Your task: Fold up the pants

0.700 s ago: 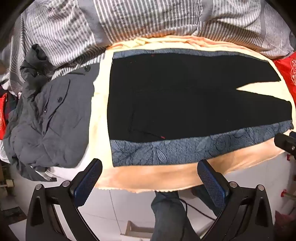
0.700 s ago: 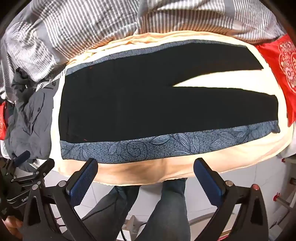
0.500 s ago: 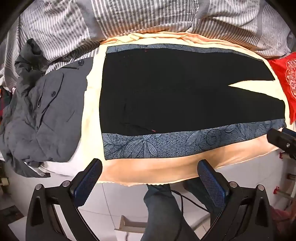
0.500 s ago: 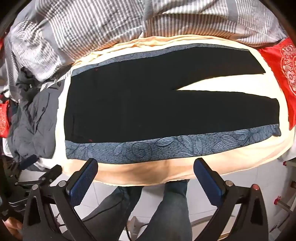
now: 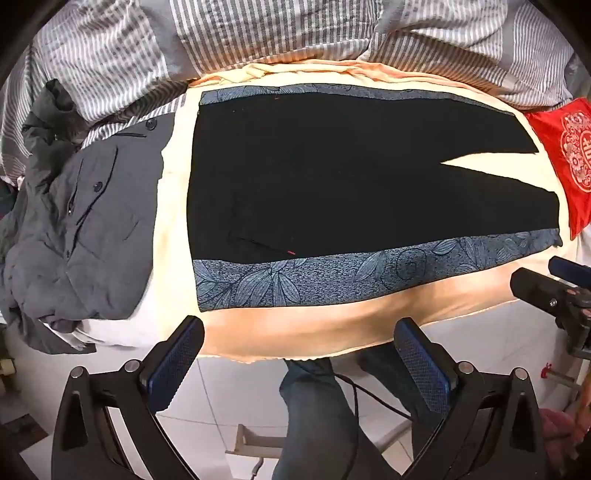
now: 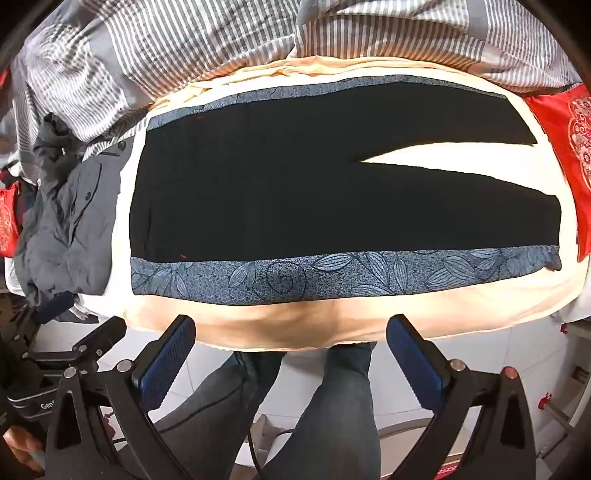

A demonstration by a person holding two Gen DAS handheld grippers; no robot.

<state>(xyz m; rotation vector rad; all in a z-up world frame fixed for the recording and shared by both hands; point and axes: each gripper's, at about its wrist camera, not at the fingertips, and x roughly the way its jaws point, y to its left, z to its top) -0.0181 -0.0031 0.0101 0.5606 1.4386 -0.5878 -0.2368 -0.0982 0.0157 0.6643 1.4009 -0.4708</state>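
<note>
The striped duvet (image 5: 258,33) bunches along the far side of the cream sheet (image 5: 173,221); the black pants (image 5: 332,177) lie flat on that sheet, waist beside the grey jacket (image 5: 81,229), legs toward the red cushion (image 5: 572,155). Only the right view shows a second red cloth (image 6: 7,221) beyond the jacket. Left gripper (image 5: 295,354) and right gripper (image 6: 291,350) hover off the sheet's near edge, fingers wide apart, empty

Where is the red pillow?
The red pillow lies at the right edge of both views, on the bed just past the leg ends of the black pants, below the striped blanket.
</note>
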